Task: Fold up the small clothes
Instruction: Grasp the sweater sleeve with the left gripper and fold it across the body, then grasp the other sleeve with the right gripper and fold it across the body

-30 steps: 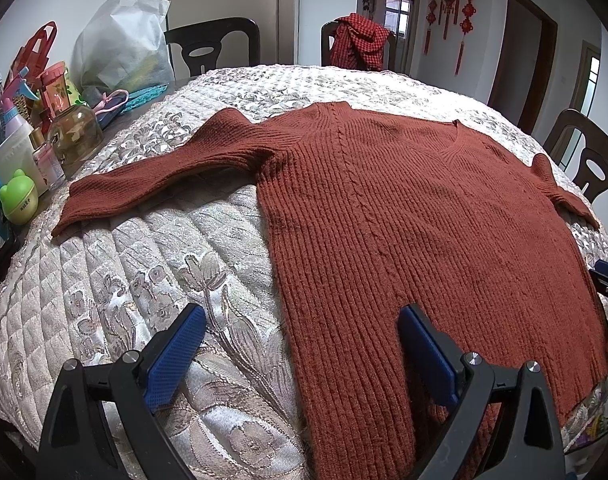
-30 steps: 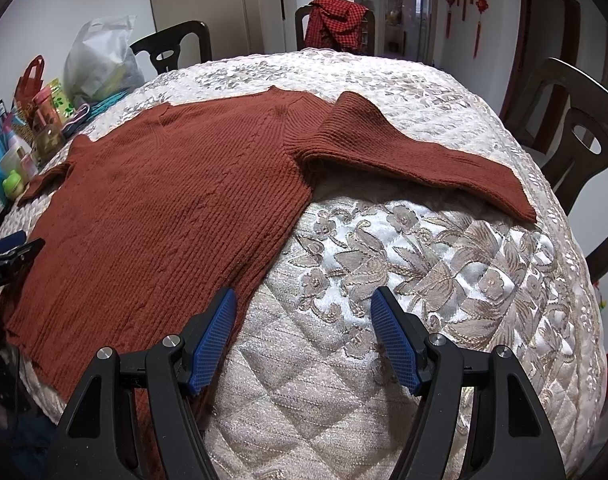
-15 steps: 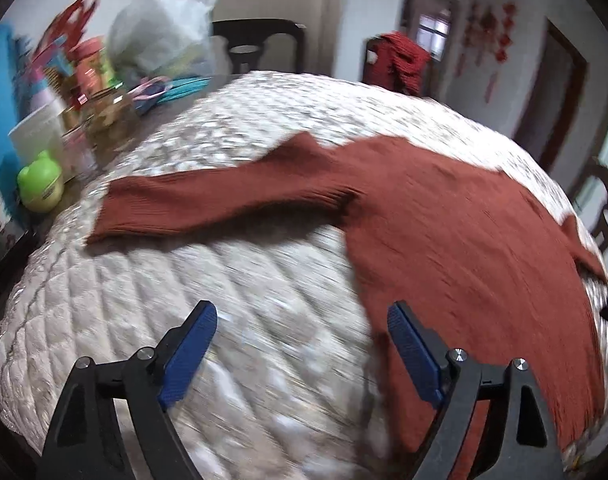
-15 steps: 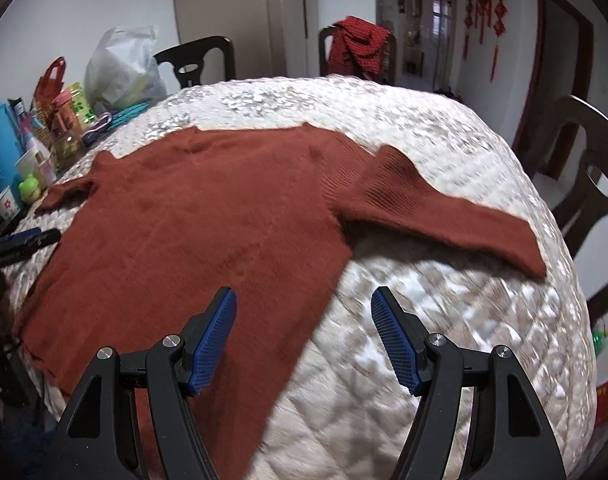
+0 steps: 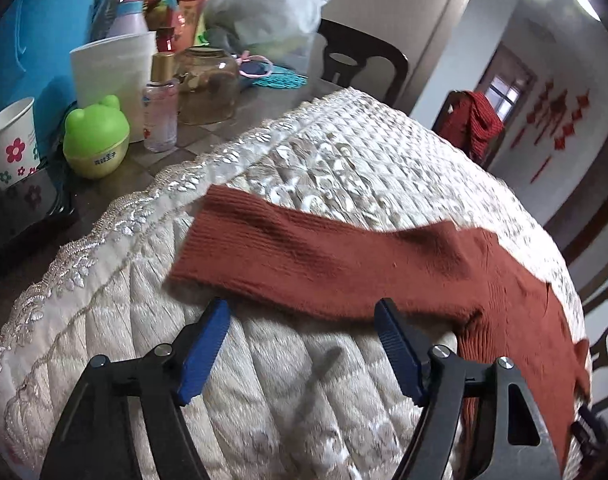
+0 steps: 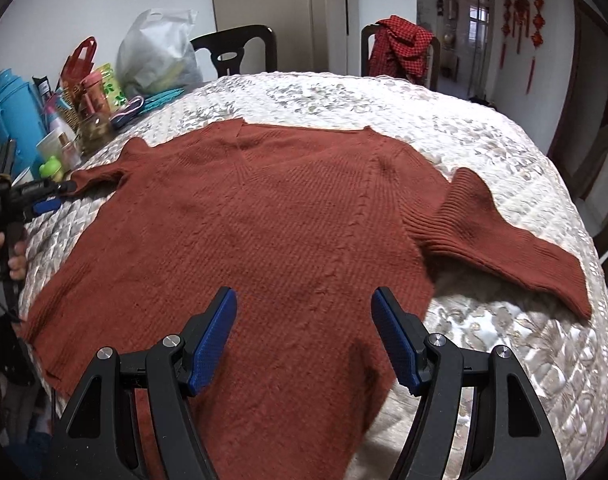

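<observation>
since a second ago my left gripper (image 5: 299,314) has swung away from the sweater's hem toward its left sleeve (image 5: 304,258), and my right gripper (image 6: 304,308) has slid from the bare quilt to above the sweater's body. on the far left i see a paper cup (image 5: 9,148), a green frog jar (image 5: 95,138) and a small bottle (image 5: 159,104) on the table beside the quilt (image 5: 344,148). the left gripper's jaws stand wide apart, just short of the sleeve's near edge, gripping nothing. the rust-red sweater (image 6: 263,216) lies flat on the quilt, sleeves spread out. my right gripper hangs released over its lower body. the right sleeve (image 6: 500,236) reaches toward the quilt's edge.
</observation>
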A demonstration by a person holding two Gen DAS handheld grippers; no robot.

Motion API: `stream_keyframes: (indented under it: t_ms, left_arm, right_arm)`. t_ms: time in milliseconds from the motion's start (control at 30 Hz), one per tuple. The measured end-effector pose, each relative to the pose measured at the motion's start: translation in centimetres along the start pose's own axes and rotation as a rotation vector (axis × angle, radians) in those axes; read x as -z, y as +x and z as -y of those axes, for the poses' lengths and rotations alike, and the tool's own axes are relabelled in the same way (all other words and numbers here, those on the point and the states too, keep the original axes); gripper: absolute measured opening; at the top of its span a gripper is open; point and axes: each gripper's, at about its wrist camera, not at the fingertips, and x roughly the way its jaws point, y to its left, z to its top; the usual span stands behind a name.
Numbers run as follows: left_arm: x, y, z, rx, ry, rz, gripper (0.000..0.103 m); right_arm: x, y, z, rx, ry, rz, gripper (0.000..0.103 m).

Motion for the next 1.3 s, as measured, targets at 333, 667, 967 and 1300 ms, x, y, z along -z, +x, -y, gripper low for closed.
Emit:
stream_keyframes:
  t_ms: [333,667,967,1300]
  left_arm:
    - [-2.5,1.9,-0.6,-0.027,-0.026,-0.007,0.008]
    - [-4.3,-3.0,11.3,0.269,0.224,0.081,0.007]
    - [1.4,-0.4,23.5,0.521,0.506,-0.149,0.009]
    - [2.7,-2.3,18.6,0.528,0.515,-0.152,0.043]
  right_arm:
    - [0.4,0.9,0.4,-0.007,0.023,-0.026,0.07]
    - [0.6,1.0,1.0,-0.006,0.05,-0.027,0.07]
    - [0.8,0.8,1.7,-0.012,0.07,-0.025,0.07]
    - [-0.5,0.3,1.5,-0.078,0.089,0.0,0.07]
